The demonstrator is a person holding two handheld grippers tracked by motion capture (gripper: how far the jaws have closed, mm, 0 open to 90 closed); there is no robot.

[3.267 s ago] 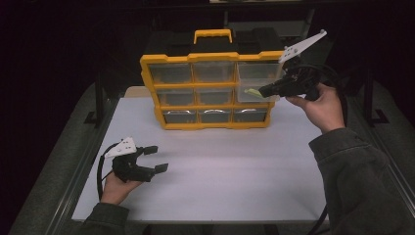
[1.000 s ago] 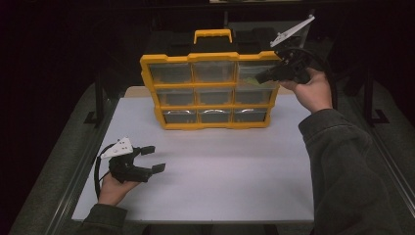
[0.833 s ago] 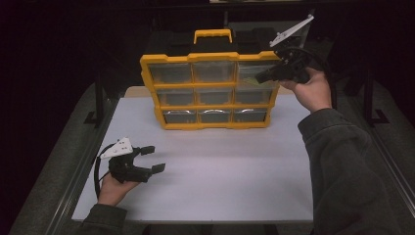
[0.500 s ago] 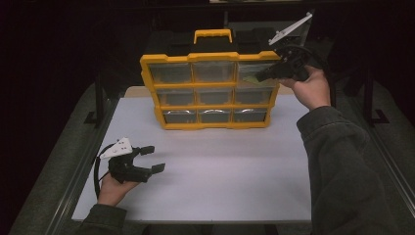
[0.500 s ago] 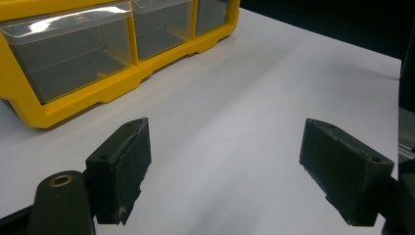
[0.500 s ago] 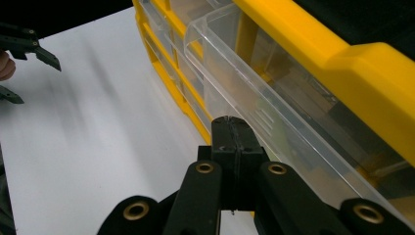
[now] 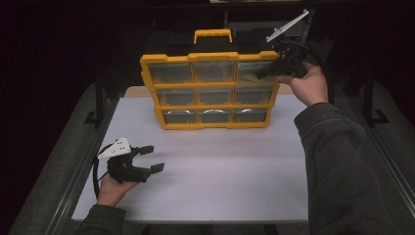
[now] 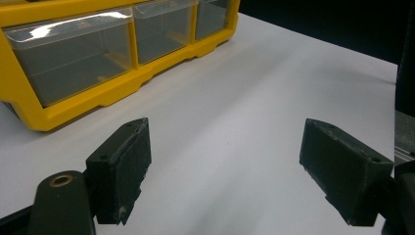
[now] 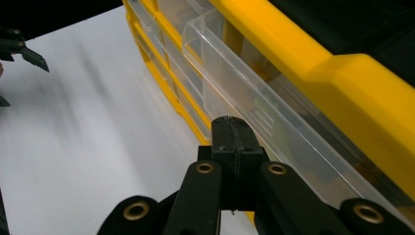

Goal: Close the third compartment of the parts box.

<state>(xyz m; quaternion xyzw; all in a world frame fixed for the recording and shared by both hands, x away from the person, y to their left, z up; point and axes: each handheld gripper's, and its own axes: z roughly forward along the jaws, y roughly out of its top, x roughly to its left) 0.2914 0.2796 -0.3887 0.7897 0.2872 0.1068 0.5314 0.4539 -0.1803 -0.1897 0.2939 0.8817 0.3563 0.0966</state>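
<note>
A yellow organizer point(image 7: 210, 90) with a black top and yellow handle stands upright at the back of the white tabletop point(image 7: 220, 176). It holds three rows of clear drawers. My right gripper point(image 7: 259, 76) is shut, its tip against the front of the top right drawer point(image 7: 254, 71). In the right gripper view the jaws point(image 9: 230, 122) are pressed together with nothing seen between them. A small yellow-green patch point(image 7: 250, 77) shows at the tip; what it is I cannot tell. My left gripper point(image 7: 154, 158) rests open on the table at the front left, empty point(image 8: 230, 147), facing the organizer point(image 8: 73, 98).
Dark metal rails point(image 7: 98, 98) run along both sides of the table. The surroundings behind the organizer are dark. The person's right sleeve point(image 7: 337, 161) reaches over the table's right side.
The right gripper has risen from the middle right drawer to the top right drawer, with little motion in the last second. The left gripper has stayed put.
</note>
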